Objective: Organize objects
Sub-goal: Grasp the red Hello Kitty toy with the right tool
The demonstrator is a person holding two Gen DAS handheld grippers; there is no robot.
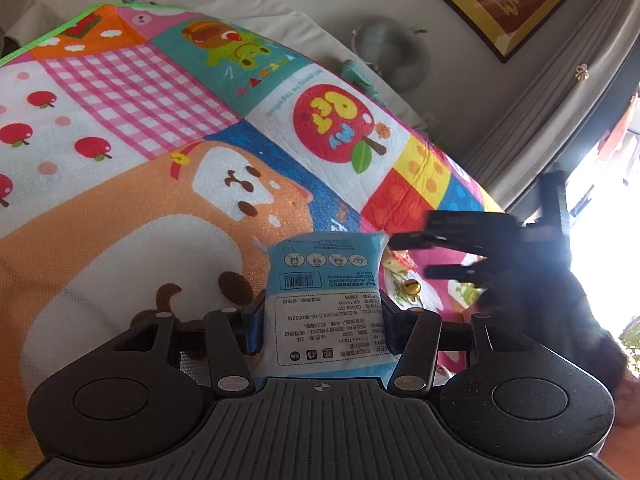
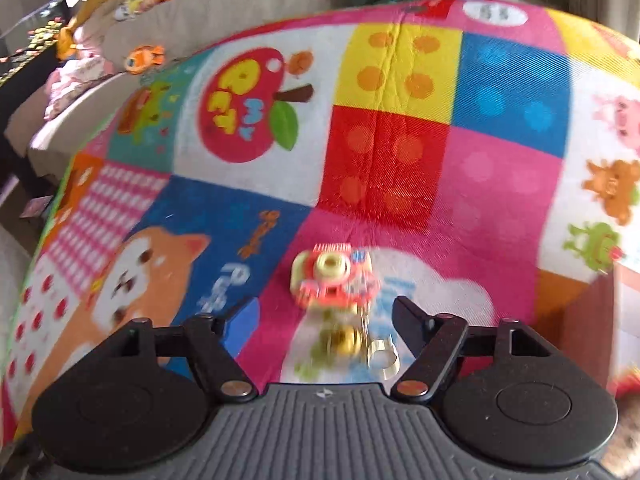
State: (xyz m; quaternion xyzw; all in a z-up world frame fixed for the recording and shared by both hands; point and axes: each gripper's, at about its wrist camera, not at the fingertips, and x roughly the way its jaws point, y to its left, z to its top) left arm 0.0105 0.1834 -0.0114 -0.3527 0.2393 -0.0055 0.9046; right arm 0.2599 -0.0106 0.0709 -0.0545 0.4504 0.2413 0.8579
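My left gripper (image 1: 322,320) clamped on blue wipes packet (image 1: 326,300), held above play mat (image 1: 120,160): soft, light, crinkly; grip mid-body. My right gripper (image 2: 320,320) wide, empty. Red-gold charm (image 2: 334,276) on mat at its 12 o'clock: small, light, dangly; pinch red body.

In your left view, the packet (image 1: 326,300) sits low in the middle, over the play mat (image 1: 160,140), with the right gripper (image 1: 416,256) just to its right. In your right view, the charm (image 2: 334,276) lies on the mat, low in the middle. Soft toys (image 2: 144,58) sit behind the mat, upper left.
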